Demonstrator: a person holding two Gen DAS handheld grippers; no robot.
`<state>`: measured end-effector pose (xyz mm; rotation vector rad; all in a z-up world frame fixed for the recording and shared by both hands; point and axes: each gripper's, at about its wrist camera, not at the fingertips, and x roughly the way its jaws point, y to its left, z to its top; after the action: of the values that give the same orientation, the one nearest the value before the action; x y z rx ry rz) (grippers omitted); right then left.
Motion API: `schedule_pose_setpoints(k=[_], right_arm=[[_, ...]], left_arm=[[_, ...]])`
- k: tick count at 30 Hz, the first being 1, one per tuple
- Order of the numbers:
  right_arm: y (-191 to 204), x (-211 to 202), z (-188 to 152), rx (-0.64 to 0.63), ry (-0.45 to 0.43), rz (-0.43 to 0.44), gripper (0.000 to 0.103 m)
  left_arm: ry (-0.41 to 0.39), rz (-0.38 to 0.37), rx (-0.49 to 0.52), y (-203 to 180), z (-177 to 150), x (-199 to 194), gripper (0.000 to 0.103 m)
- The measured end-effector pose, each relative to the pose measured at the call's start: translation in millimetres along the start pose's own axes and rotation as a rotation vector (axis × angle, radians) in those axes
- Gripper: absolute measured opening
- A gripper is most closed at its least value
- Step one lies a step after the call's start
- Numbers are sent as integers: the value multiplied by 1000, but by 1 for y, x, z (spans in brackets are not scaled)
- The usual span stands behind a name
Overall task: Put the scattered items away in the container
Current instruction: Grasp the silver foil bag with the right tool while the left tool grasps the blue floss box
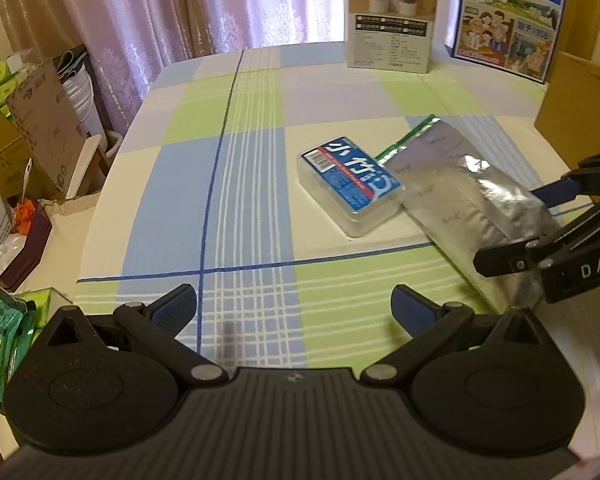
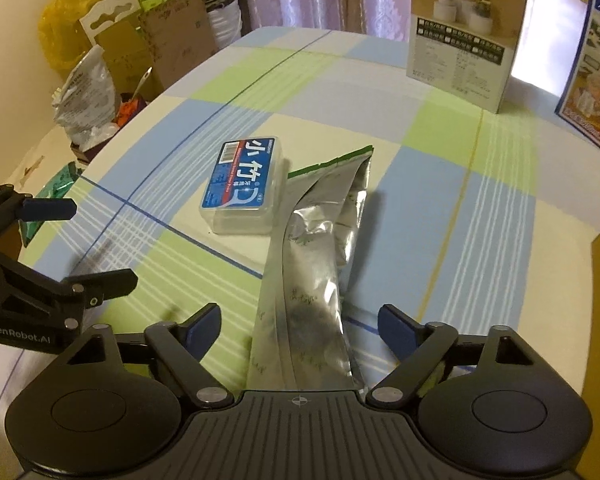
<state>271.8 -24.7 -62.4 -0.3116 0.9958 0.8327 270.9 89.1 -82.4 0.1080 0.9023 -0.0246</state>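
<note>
Right gripper: jaws stood apart, one blue pad on each side of the near end of the foil pouch; neither pad pressed on it. Nothing was held.

Left gripper: jaws wide, nothing between them, over bare tablecloth. In the right wrist view it showed at the left edge, pointing across toward the pouch.

Foil pouch: silver, crinkled, lying flat on the cloth, its green-edged top pointing away from the grippers. In the left wrist view it lay at the right, its near part passing behind the right gripper's fingers.

Floss box: clear plastic, blue and red label, flat on the cloth just beside the pouch's far end, on its left; whether they touched could not be told.

Cardboard box: brown, at the table's right edge, only a wall in view.

White carton: upright at the far edge of the table.

Blue carton: upright, to the right of the white one.

Curtain: pink, behind the table.

Clutter of bags and cardboard beyond the table's left side.
</note>
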Motion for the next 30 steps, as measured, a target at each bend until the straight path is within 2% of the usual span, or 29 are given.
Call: schedule_pose_setpoints(k=[7, 9, 11, 15, 20, 26, 30], right_arm=[[3, 16, 8, -37, 11, -7, 68], [3, 20, 9, -49, 18, -14, 62], [2, 23, 9, -47, 28, -17, 51], [3, 25, 9, -52, 39, -14, 47], [3, 23, 12, -68, 39, -15, 37], [-1, 21, 18, -71, 30, -4, 33], [-3, 19, 21, -96, 11, -36, 32]], left_arm=[[1, 1, 3, 5, 2, 13, 102], [2, -4, 5, 5, 2, 15, 102], [3, -8, 9, 5, 3, 16, 102], [2, -14, 3, 5, 6, 19, 102], [-7, -27, -8, 3, 12, 20, 102], [-23, -53, -29, -2, 23, 28, 102], [-29, -68, -47, -5, 29, 34, 102]])
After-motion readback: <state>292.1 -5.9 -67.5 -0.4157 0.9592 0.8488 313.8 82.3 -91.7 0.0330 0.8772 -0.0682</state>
